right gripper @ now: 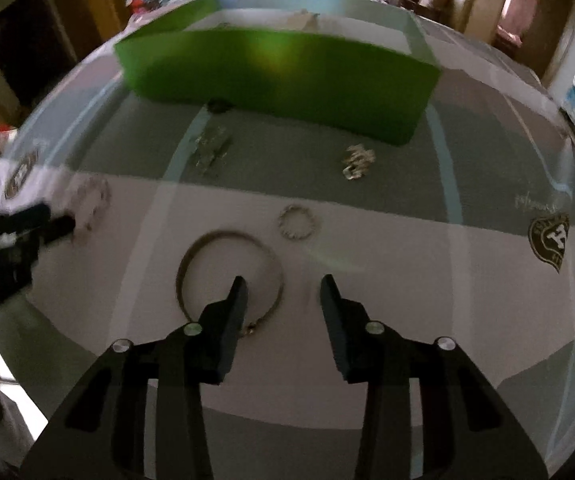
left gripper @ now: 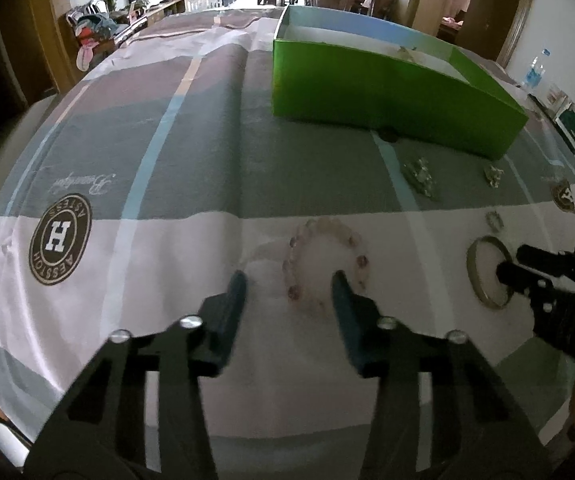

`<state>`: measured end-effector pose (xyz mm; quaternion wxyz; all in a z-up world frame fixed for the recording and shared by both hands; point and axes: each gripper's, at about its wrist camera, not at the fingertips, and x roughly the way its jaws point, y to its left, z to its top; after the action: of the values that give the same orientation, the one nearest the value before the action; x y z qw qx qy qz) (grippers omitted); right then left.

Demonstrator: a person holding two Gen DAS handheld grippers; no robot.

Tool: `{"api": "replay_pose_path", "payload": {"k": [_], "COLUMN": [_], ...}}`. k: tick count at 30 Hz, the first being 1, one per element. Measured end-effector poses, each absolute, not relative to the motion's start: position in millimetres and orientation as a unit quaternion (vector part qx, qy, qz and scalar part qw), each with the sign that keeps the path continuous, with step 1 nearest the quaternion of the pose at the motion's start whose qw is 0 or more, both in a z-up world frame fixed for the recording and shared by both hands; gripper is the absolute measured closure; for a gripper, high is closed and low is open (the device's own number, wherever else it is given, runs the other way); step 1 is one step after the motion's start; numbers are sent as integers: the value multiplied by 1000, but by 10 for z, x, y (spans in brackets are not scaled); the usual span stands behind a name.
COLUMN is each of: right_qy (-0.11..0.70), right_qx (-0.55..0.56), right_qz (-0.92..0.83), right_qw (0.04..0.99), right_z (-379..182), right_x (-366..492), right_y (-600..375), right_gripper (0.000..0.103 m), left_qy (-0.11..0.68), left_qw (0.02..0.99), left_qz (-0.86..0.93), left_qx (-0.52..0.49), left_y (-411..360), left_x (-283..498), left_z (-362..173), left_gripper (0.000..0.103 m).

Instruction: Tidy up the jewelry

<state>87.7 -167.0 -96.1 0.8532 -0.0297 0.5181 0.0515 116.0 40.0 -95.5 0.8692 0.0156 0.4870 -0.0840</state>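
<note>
A pale pink beaded bracelet [left gripper: 292,268] lies on the white band of the tablecloth. My left gripper [left gripper: 289,276] is open just above it, with the bracelet's left arc between the fingers and the right finger over the ring's inside; the pads are not pressing. A thin metal bangle [right gripper: 223,234] lies to the right. My right gripper [right gripper: 284,280] is open, its left finger inside the bangle, its right finger outside, and the right rim between them. Each gripper also shows in the other view: the right gripper [left gripper: 513,261] and the left gripper [right gripper: 57,218].
An open green box [left gripper: 387,92] stands at the back with a few small pieces inside. Two sparkly pieces [left gripper: 419,176] [left gripper: 493,174], a small ring [right gripper: 299,222] and a dark small object [left gripper: 387,135] lie in front of it. A chair stands beyond the table.
</note>
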Motion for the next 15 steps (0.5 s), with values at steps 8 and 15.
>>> {"api": "replay_pose_path", "payload": {"k": [8,15], "right_qy": [508,505], "right_qx": [-27,-24], "right_qz": [52,49], "right_qw": [859,861], "right_z": [-1000,-1005], "right_x": [827,811], "right_y": [-1728,-1729], "right_gripper": [64,64], "left_qy": [482,473], "left_qw": [872,876], "left_qz": [-67,-63], "left_qx": [40,68], "left_y": [331,226], "left_x": [1271,1251], "left_z": [-985,-978], "left_gripper": [74,66]}}
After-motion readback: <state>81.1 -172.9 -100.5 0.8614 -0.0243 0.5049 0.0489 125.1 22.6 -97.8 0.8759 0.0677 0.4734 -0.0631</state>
